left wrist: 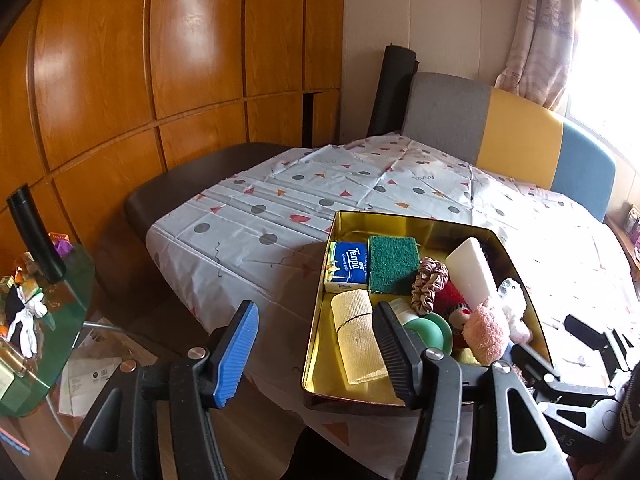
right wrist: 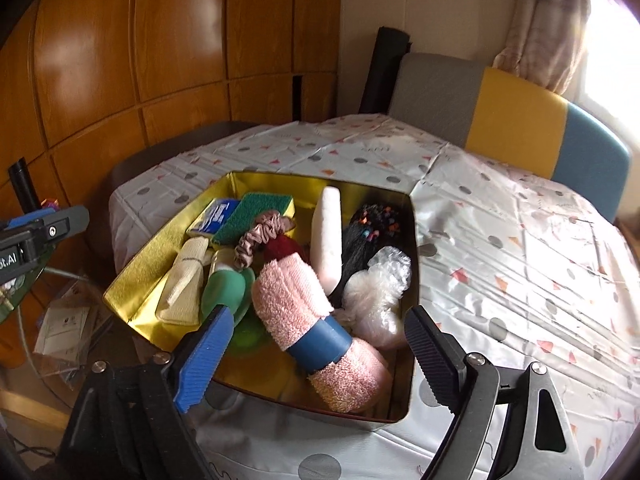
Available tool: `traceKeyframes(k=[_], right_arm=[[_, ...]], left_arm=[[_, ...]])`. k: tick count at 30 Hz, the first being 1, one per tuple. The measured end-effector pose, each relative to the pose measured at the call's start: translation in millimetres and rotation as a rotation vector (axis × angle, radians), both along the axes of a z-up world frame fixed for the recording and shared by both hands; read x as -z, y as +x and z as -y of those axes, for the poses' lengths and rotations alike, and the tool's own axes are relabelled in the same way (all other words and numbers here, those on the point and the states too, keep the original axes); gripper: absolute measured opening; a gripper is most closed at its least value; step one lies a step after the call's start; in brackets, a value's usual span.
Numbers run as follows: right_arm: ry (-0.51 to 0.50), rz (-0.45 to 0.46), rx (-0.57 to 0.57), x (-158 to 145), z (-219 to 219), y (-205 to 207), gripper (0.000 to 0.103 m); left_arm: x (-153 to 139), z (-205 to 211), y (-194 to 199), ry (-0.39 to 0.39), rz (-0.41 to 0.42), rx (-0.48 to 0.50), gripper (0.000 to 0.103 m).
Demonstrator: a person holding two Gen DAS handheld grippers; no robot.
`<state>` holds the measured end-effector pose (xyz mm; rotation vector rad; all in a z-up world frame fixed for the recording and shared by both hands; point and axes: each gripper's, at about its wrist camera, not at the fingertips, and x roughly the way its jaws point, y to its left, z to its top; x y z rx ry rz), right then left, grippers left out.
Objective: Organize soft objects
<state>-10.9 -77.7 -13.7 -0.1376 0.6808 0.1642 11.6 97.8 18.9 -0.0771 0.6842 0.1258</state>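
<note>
Probably home bedroom: wood-panelled wardrobe [left wrist: 180, 60], curtain [left wrist: 540, 32], patterned bedsheet [left wrist: 300, 200].

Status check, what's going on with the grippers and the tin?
Left gripper open, empty. Right gripper open, empty, over pink towel. Tin full of soft items. Nothing blocking.

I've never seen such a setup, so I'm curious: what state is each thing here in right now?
Left gripper: open, holding nothing.
Right gripper: open, holding nothing.
Tin: lidless, full of soft things.
Pink towel: rolled, held by a blue band.
Tissue pack: sealed, lying flat.
Scrunchie: loose on the pile.
Tablecloth: spread, creased.
</note>
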Motion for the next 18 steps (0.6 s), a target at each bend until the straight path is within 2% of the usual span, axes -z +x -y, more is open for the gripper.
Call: traceKeyframes(k=[7, 18], right_arm=[[0.008, 0.088, 0.085, -16.6, 3.1, -14.3, 0.091], [0.023, 0.128, 0.128, -27.9, 11.1, -22.6, 0.093]], left_arm=[[-4.5, 3.0, -8.9, 0.013, 0.022, -0.02, 0.06], [-11.3, 11.1, -22.0, 0.036, 0.073, -0.034, 0.06]])
